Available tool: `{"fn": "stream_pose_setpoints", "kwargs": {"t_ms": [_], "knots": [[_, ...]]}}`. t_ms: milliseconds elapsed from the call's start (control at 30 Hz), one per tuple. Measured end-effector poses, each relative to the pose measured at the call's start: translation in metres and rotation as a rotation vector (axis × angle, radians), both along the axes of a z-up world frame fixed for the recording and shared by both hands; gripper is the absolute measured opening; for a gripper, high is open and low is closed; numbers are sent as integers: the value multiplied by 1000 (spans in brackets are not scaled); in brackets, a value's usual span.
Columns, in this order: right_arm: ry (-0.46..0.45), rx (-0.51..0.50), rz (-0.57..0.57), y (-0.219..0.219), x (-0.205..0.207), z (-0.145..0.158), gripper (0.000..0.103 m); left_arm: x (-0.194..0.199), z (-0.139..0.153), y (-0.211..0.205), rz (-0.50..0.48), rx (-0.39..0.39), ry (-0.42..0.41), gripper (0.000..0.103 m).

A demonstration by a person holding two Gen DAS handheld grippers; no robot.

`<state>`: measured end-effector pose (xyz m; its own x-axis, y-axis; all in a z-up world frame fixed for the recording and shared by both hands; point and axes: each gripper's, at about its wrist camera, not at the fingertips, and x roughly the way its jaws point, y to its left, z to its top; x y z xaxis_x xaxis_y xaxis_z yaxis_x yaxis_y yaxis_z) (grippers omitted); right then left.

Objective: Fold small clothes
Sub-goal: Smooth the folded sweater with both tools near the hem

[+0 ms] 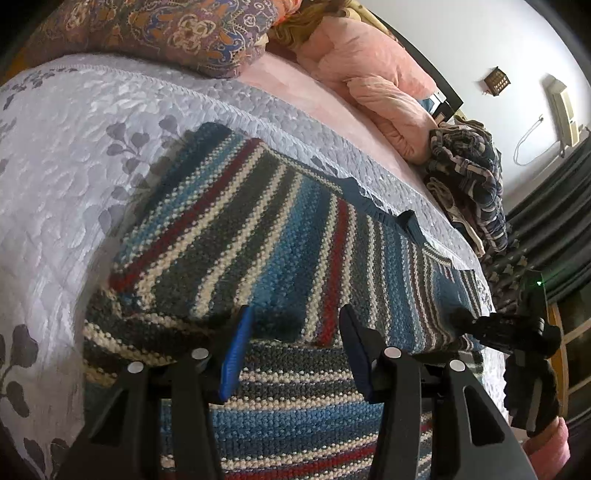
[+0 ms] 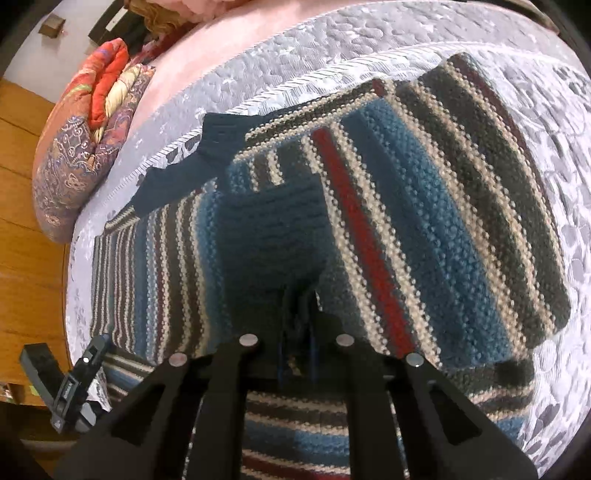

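1. Striped knit sweater: laid on the quilted bedspread, partly folded; a folded layer is seen lifted at the near edge, over a lower striped layer.
2. Right gripper: fingers drawn together and clamped on the sweater's near fold, dark knit bunched between them.
3. Left gripper: blue-padded fingers held apart, nothing between them, poised just at the raised fold edge.
4. Step judged in hand: the folded layer is being carried across the body of the garment. It is best done with both corners gripped level, the edge kept taut, stripes aligned, and the fold set down flat before release.
5. Surroundings: pink quilt, patterned pillow, plaid clothes heap, wall telephone.
6. Writing or brands: none legible in either view.
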<state>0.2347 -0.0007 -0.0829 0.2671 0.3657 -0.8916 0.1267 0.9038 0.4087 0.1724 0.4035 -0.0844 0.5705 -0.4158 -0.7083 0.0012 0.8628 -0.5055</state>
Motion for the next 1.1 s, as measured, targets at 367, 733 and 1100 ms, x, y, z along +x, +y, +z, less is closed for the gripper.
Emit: {"fn": "stream_pose_setpoints", "kwargs": {"t_ms": [367, 733, 1100], "knots": [[-216, -181, 7, 24, -31, 66, 29, -10, 31, -28, -14, 238, -63, 58], [-184, -212, 138, 79, -21, 46, 30, -14, 41, -42, -32, 294, -100, 59], [-124, -258, 143, 78, -24, 13, 28, -10, 28, -47, -43, 324, -79, 59]]}}
